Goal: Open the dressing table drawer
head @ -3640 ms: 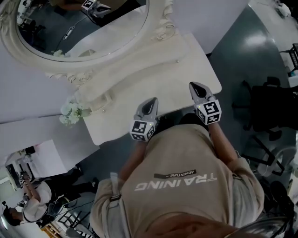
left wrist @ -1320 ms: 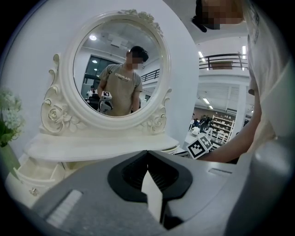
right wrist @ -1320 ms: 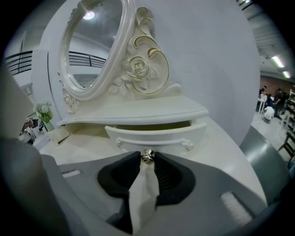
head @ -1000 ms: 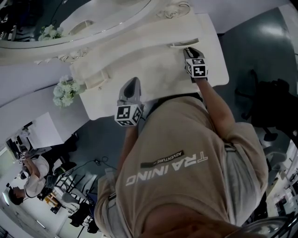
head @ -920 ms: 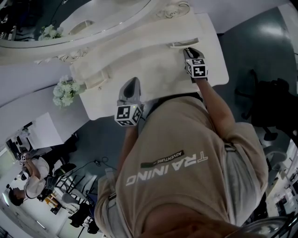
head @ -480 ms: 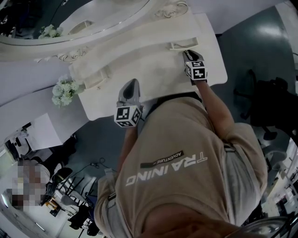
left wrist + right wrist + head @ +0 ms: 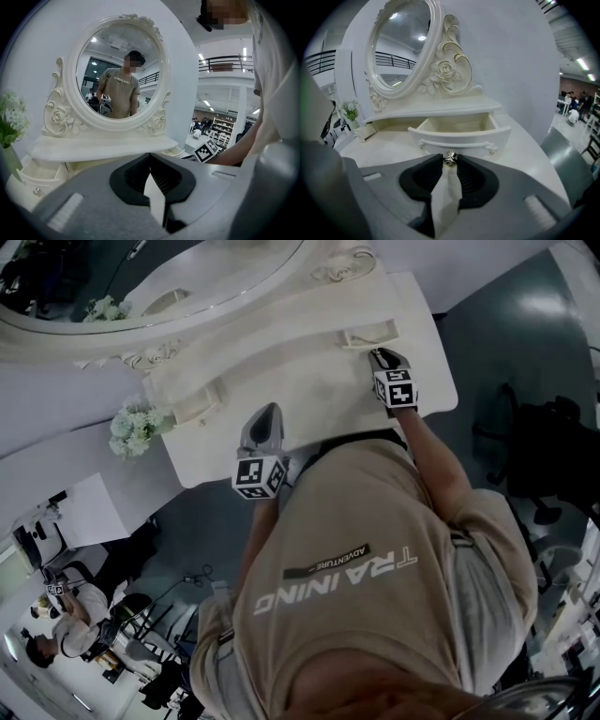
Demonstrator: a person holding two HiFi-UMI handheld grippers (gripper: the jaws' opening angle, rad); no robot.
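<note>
The white dressing table (image 7: pixel 309 399) has a small right drawer (image 7: pixel 459 133) that stands pulled out, its inside bare. My right gripper (image 7: pixel 450 161) is shut on the drawer's small metal knob (image 7: pixel 450 158), which sits between the jaw tips. From the head view the right gripper (image 7: pixel 382 358) is right in front of that drawer (image 7: pixel 370 334). My left gripper (image 7: pixel 266 418) hovers over the table's front left part. In the left gripper view its jaws (image 7: pixel 151 174) are together with nothing between them.
An oval mirror (image 7: pixel 117 75) in a carved white frame rises behind the shelf. A second small drawer (image 7: pixel 202 399) sits at the table's left end, with white flowers (image 7: pixel 131 427) beside it. Dark chairs (image 7: pixel 544 456) stand on the floor to the right.
The right gripper has drawn back toward the person with the knob in it, and the right drawer has slid out from under the shelf. The left gripper has barely moved.
</note>
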